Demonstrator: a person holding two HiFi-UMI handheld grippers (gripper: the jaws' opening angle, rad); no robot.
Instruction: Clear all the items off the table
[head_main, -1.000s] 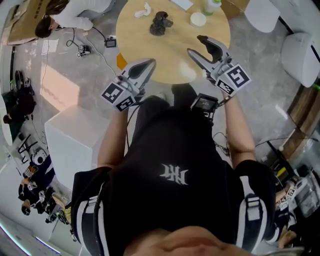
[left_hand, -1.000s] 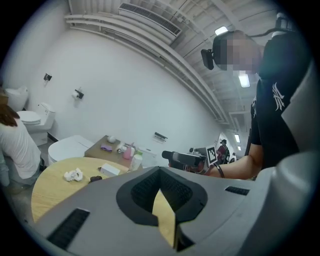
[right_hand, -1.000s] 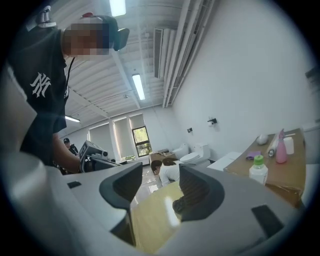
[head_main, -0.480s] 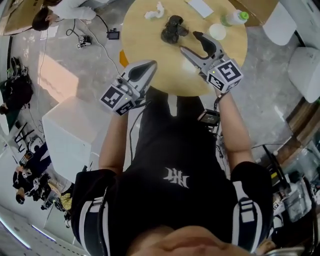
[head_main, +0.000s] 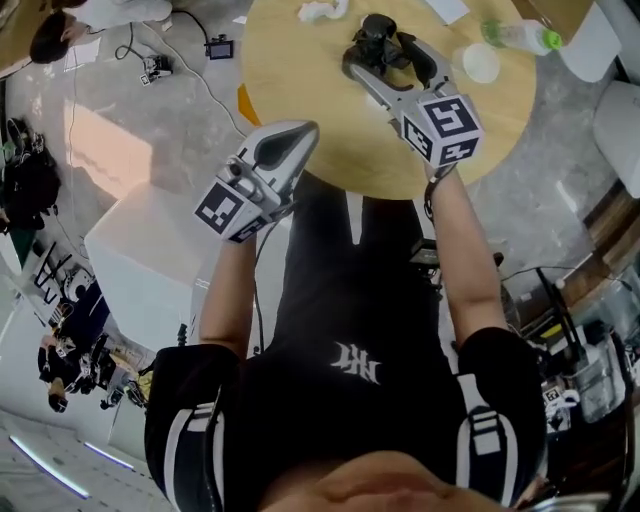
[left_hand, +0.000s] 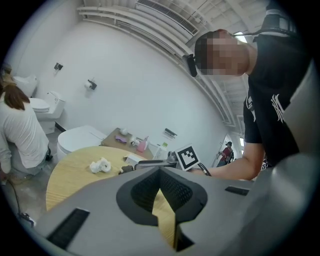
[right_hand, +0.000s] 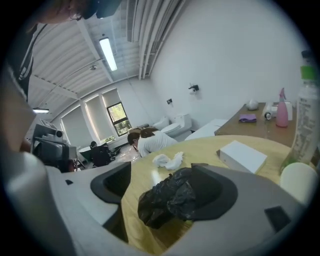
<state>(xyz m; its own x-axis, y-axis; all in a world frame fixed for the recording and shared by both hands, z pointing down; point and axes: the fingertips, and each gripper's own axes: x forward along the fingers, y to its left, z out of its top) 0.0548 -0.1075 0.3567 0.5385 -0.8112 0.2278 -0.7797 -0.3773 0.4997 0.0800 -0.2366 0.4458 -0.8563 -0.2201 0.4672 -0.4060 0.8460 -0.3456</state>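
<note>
A crumpled black plastic bag (head_main: 374, 32) (right_hand: 167, 197) lies on the round wooden table (head_main: 300, 80). My right gripper (head_main: 378, 52) (right_hand: 160, 186) reaches over the table with its jaws on either side of the bag. Its jaws have just been opening and stand wide. The right jaw is against the bag and the left jaw is apart from it. My left gripper (head_main: 298, 132) (left_hand: 160, 175) hovers at the table's near edge, shut with nothing in it. Also on the table are a white crumpled tissue (head_main: 320, 10) (right_hand: 168, 160), a white box (right_hand: 242, 156), a clear bottle (head_main: 520, 37) and a white cup (head_main: 480, 62).
A white block (head_main: 140, 260) stands on the floor left of me. A person in white crouches (right_hand: 150, 142) beyond the table's far side. Cables and small devices (head_main: 215, 45) lie on the floor there. White seats (head_main: 620, 110) stand at the right.
My right gripper came forward and down over the table until its jaws straddle the black bag, and they spread wider. The left gripper sank a little near the table edge.
</note>
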